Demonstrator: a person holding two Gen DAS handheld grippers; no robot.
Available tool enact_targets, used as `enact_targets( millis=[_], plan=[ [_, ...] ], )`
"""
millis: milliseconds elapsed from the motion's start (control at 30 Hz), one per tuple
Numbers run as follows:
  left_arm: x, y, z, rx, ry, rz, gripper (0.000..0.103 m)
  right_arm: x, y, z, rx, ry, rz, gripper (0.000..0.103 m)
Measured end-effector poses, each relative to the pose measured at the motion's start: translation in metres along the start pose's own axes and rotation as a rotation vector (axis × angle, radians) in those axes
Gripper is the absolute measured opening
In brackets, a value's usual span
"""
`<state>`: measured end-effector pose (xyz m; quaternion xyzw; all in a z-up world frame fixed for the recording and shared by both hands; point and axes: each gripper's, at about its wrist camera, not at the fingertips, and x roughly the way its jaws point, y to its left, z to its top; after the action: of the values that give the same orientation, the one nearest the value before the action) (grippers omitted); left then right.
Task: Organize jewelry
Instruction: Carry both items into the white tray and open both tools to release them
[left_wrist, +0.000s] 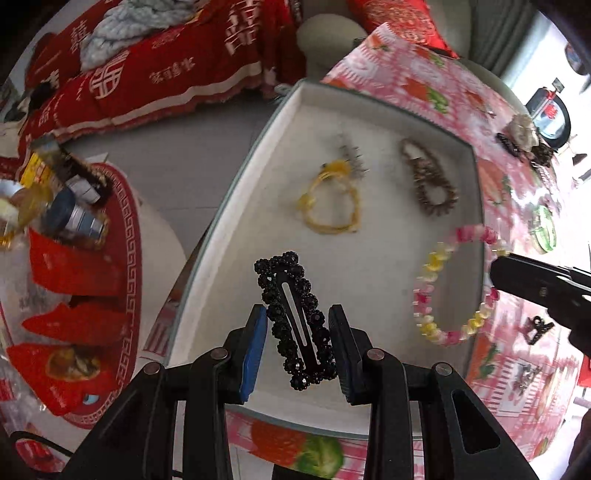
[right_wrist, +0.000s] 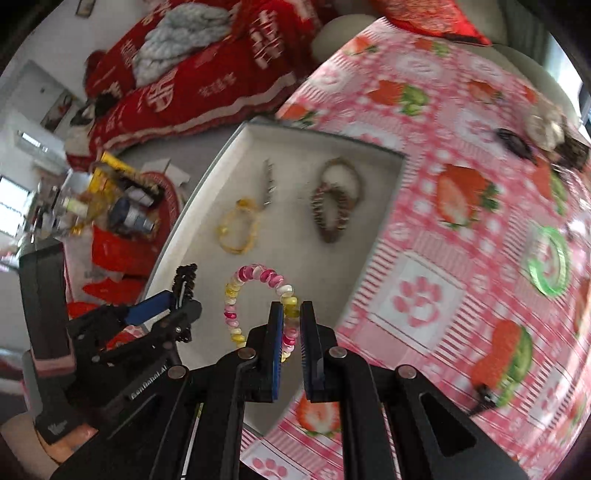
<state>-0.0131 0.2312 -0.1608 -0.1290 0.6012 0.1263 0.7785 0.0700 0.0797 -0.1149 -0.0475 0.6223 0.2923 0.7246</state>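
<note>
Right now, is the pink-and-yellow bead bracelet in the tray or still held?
Held. The right gripper is shut on the bead bracelet, which hangs over the white tray, apparently not lying in it.

Both wrist cameras look steeply down, close, sharing the white tray (left_wrist: 236, 206) (right_wrist: 207, 206), edges somewhat blurred.

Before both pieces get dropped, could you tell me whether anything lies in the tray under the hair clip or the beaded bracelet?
Nothing visible does: bare tray floor lies below the black hair clip and pink-yellow bracelet; yellow bracelet and brown bracelets lie farther back.
</note>
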Motion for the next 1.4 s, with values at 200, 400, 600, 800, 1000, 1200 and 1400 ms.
enact_targets(
  millis=[200, 400, 600, 800, 1000, 1200, 1400],
  plan=[
    [0.014, 0.013, -0.004, -0.027, 0.02, 0.021, 0.041, 0.045, 0.02, 0.012, -0.033, 0.083, 0.036, 0.009],
    [0.023, 0.022, -0.005, -0.051, 0.031, 0.042, 0.042, 0.078, 0.031, 0.025, -0.04, 0.14, 0.053, 0.009],
    [0.028, 0.026, -0.002, -0.05, 0.033, 0.057, 0.042, 0.099, 0.038, 0.036, -0.034, 0.167, 0.056, 0.009],
    [0.029, 0.025, 0.002, -0.036, 0.024, 0.083, 0.065, 0.11, 0.045, 0.05, -0.042, 0.157, 0.049, 0.01],
    [0.024, 0.02, 0.003, -0.023, 0.004, 0.09, 0.065, 0.114, 0.052, 0.06, -0.07, 0.157, 0.043, 0.01],
    [0.023, 0.02, 0.003, -0.024, 0.014, 0.093, 0.065, 0.112, 0.048, 0.061, -0.064, 0.166, 0.052, 0.011],
    [0.02, 0.015, 0.002, -0.011, 0.014, 0.11, 0.065, 0.097, 0.04, 0.063, -0.057, 0.138, 0.074, 0.039]
  ],
)
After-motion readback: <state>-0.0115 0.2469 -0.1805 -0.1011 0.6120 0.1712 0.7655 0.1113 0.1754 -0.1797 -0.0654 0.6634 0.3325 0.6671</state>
